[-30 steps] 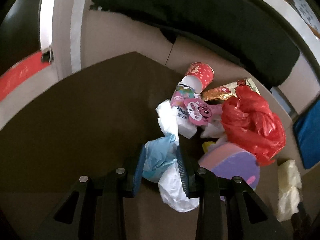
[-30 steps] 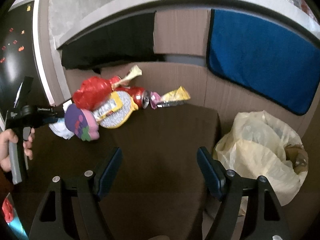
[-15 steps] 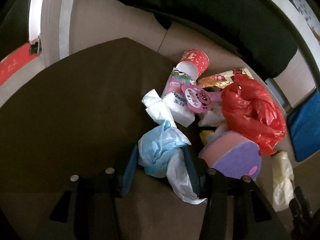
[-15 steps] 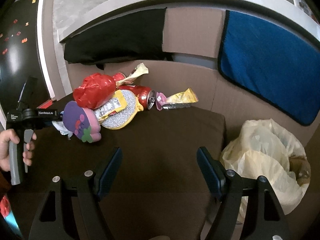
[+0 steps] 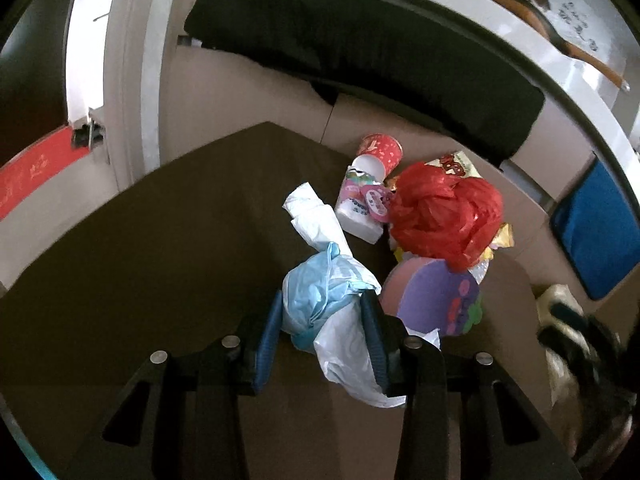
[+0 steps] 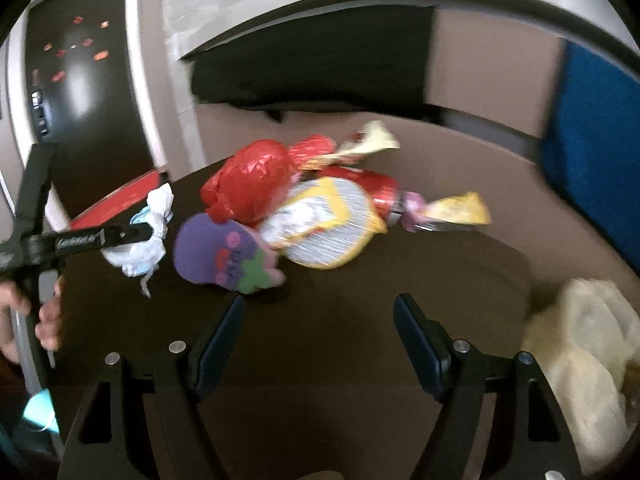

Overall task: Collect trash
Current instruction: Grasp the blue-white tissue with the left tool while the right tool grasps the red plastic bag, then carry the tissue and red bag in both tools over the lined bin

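Left claw (image 5: pixel 322 316) clamped shut on load; right claw (image 6: pixel 318 330) spread wide.

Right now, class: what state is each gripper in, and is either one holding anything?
Left gripper: shut on the blue and white crumpled wad.
Right gripper: open, holding nothing, over the dark tabletop.

Right gripper (image 6: pixel 318 340) fingers spread wide above dark table (image 6: pixel 340 352)

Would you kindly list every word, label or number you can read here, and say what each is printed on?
None can be read with confidence.
Tissue pack: print too small.
Pink round tag: blurred.
Snack wrapper: lettering cut off.
Wall poster: characters too small.
Left hand-held gripper: white label blurred.
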{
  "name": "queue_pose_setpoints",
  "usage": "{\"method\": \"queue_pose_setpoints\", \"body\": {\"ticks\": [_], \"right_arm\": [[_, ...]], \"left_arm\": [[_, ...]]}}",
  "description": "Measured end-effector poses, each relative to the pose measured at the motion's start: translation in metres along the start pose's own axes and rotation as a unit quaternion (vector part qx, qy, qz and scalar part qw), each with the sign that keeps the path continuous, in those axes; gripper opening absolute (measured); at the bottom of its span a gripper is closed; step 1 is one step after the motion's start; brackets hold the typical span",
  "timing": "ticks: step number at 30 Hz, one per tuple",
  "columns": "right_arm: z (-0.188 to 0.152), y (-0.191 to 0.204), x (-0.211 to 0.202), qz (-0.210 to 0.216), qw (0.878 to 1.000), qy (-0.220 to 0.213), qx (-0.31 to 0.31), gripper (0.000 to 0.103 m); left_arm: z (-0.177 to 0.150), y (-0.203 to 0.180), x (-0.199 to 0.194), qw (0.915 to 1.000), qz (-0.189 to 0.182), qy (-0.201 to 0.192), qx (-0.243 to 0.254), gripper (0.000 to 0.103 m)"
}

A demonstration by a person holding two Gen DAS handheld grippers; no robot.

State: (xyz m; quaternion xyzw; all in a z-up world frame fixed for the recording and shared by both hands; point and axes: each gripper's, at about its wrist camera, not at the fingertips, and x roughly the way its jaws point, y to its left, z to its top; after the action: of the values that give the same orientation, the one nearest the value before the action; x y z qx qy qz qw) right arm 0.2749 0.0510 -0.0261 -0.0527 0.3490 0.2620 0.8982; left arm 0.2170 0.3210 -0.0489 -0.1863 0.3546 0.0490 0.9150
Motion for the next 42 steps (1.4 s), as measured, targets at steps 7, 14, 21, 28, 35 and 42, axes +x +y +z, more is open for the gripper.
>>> {"method": "queue_pose_setpoints", "body": {"ticks": [7, 14, 21, 28, 35, 42], "right_arm": [[0.037, 0.029, 0.018, 0.019, 0.999, -0.025, -0.013, 0.074], [0.082, 0.04, 0.043, 0.002, 0.998, -0.062, 0.005, 0.074], [0.078, 0.022, 0.108, 0.039, 0.997, 0.029, 0.061, 0.073], [0.056, 0.016, 0.058, 0.013, 0.999, 0.004, 0.03, 0.045], [0.03, -0.001, -0.021, -0.017, 0.999, -0.038, 0.01, 0.044], [0.018, -0.024, -0.071, -0.057, 0.996, -0.067, 0.009, 0.044]], "left_arm": [[-0.013, 0.018, -0.022, 0.9999, -0.006, -0.014, 0.001, 0.041], [-0.019, 0.021, -0.032, 0.9993, 0.005, -0.035, -0.017, 0.041], [-0.021, 0.023, -0.037, 0.999, -0.006, -0.039, -0.02, 0.041], [-0.024, -0.002, -0.036, 0.9989, 0.009, -0.045, -0.001, 0.041], [-0.024, -0.042, -0.047, 0.9977, 0.015, -0.063, 0.021, 0.041], [-0.013, -0.107, -0.073, 0.99, -0.005, -0.107, 0.092, 0.041]]}}
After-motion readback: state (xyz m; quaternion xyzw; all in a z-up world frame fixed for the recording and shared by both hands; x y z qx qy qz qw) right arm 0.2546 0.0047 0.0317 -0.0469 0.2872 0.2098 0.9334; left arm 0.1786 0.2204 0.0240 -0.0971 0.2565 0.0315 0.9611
